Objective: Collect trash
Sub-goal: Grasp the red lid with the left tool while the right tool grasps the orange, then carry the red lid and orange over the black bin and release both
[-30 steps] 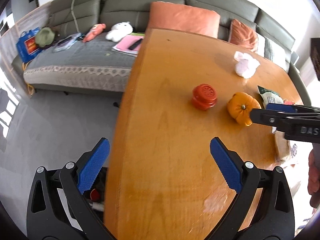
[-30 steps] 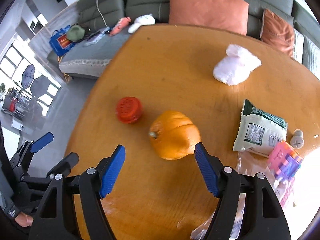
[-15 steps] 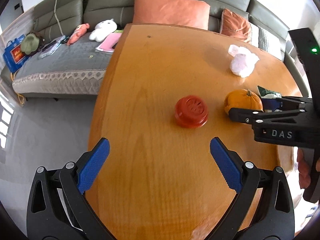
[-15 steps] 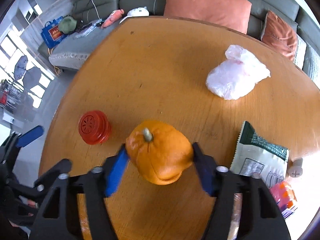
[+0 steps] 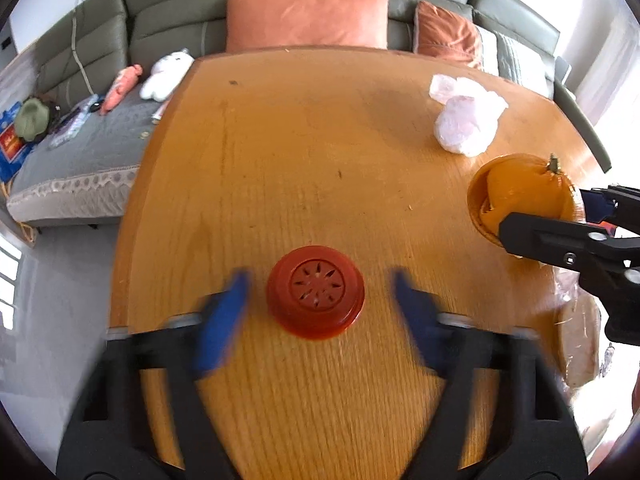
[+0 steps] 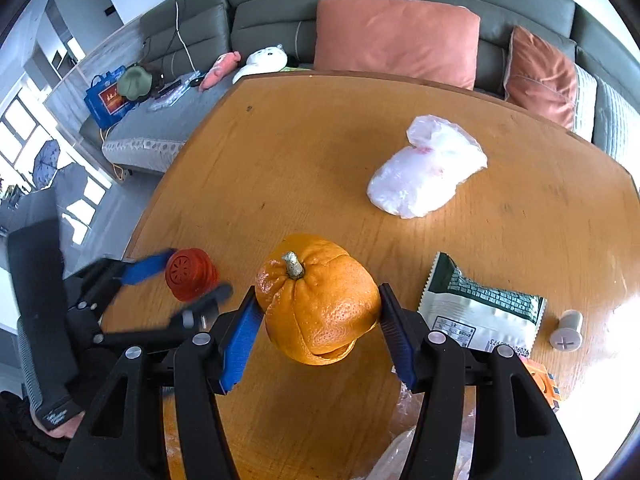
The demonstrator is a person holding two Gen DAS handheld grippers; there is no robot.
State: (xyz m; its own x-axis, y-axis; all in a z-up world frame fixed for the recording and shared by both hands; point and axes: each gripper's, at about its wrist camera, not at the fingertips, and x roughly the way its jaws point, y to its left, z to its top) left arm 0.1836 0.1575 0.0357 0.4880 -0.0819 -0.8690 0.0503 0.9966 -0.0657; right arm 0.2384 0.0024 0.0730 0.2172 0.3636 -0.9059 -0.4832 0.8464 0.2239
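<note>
Left wrist view: the left gripper (image 5: 320,300) hangs over the wooden table (image 5: 304,152) near its near-left edge, its blue pads blurred. Its jaws have just been closing, and the red round lid (image 5: 316,296) lies flat on the table between them; a gap shows on each side, so the pads do not press on it. Toward the far-right corner sits a crumpled white plastic bag (image 5: 466,120). At the right edge the right gripper (image 5: 560,220) holds the orange peel (image 5: 524,196). Behind the table stands a grey sofa (image 5: 160,32) with an orange cushion (image 5: 308,18).

Right wrist view: the right gripper's jaws are clamped on the orange peel (image 6: 318,300), a pad against each side, stem up, above the near edge of the table (image 6: 300,140). The red lid (image 6: 191,274) lies by the left edge, between the left gripper's pads. Right of the peel lie a green-and-white snack packet (image 6: 480,312) and a small grey cap (image 6: 566,330); the white bag (image 6: 424,176) sits farther back.
</note>
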